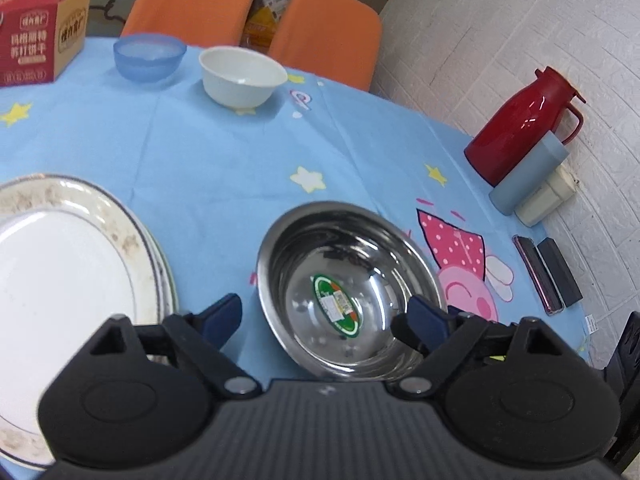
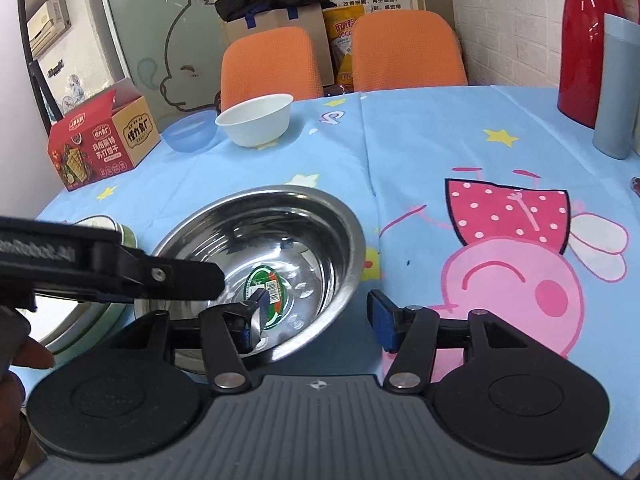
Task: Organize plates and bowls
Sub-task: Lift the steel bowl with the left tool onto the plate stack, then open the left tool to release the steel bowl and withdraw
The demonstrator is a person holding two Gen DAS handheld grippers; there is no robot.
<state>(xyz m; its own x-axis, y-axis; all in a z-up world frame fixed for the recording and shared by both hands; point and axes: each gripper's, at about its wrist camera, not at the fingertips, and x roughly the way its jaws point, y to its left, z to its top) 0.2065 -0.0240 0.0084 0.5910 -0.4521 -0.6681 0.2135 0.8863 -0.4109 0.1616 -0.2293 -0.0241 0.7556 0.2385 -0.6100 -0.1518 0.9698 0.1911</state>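
Your right gripper (image 2: 316, 316), jaws apart, straddles the near rim of the steel bowl (image 2: 280, 240), which sits mid-worktop. Your left gripper (image 1: 320, 320), also apart, straddles the same rim.

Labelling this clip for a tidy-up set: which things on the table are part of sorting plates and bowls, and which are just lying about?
Job: steel bowl, white bowl, blue bowl, plates.

Lying about: red flask, cracker box, phone, grey cup.
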